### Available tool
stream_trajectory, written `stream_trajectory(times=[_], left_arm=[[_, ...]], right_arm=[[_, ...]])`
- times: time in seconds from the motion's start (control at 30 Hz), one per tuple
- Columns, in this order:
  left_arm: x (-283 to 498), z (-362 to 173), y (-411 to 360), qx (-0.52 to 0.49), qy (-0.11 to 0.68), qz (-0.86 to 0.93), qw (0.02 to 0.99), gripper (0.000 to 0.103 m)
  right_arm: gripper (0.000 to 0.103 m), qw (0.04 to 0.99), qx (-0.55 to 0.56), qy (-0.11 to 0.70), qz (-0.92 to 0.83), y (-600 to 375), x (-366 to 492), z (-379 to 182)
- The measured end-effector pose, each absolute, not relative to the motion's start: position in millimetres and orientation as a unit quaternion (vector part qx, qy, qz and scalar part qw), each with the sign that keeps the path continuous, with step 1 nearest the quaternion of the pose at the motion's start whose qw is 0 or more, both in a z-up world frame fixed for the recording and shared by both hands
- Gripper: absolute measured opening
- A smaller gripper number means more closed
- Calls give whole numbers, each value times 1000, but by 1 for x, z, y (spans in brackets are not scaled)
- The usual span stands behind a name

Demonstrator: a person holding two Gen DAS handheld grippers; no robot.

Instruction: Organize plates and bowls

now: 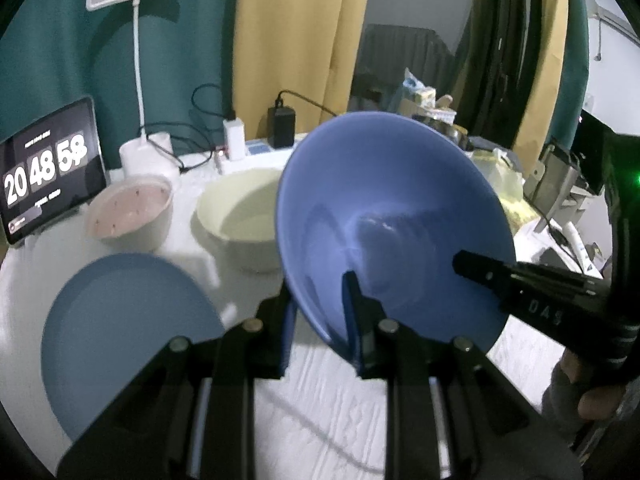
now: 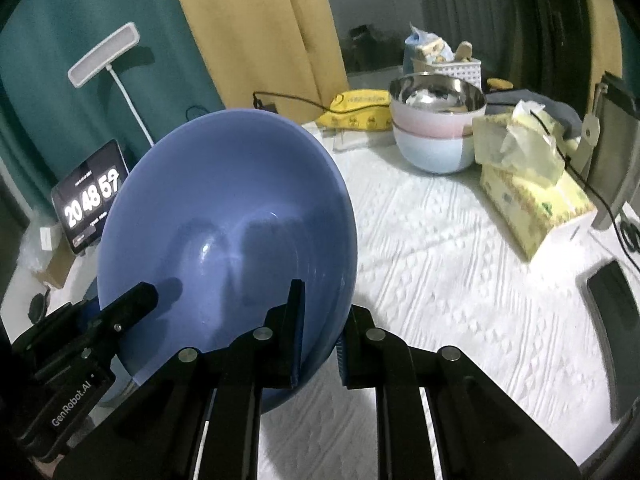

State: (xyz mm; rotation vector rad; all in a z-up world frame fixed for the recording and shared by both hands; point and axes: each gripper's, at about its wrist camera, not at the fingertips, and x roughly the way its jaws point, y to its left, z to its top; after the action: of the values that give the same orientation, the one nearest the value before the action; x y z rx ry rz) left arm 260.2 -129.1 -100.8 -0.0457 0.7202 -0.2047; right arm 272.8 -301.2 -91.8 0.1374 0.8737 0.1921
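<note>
You've got the blue bowl (image 1: 384, 216) pinched by its rim, left gripper (image 1: 320, 300) and right gripper (image 2: 320, 312) both clamped, above the table (image 2: 440, 260).

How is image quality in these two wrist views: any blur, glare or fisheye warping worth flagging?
Left wrist view: dim, the blue plate and pink bowl soft-edged with blur, the clock tablet digits smeared. Right wrist view: sharper tablecloth, a small glare spot inside the blue bowl, finger shadows on it. Both: strong fisheye bending at the edges and black corners.
</note>
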Motion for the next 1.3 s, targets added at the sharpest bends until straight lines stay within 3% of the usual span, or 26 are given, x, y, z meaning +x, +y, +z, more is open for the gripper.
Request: stream_trajectory(times=[0.7, 0.9, 1.3], left_arm=[[230, -131, -116, -25, 399, -115, 909, 23], [229, -133, -117, -24, 408, -121, 904, 23], [228, -126, -116, -24, 404, -131, 905, 24]], right_arm=[[19, 863, 83, 491, 88, -285, 246, -114], [29, 862, 91, 492, 84, -283, 246, -110], [40, 871, 88, 477, 70, -289, 249, -101]])
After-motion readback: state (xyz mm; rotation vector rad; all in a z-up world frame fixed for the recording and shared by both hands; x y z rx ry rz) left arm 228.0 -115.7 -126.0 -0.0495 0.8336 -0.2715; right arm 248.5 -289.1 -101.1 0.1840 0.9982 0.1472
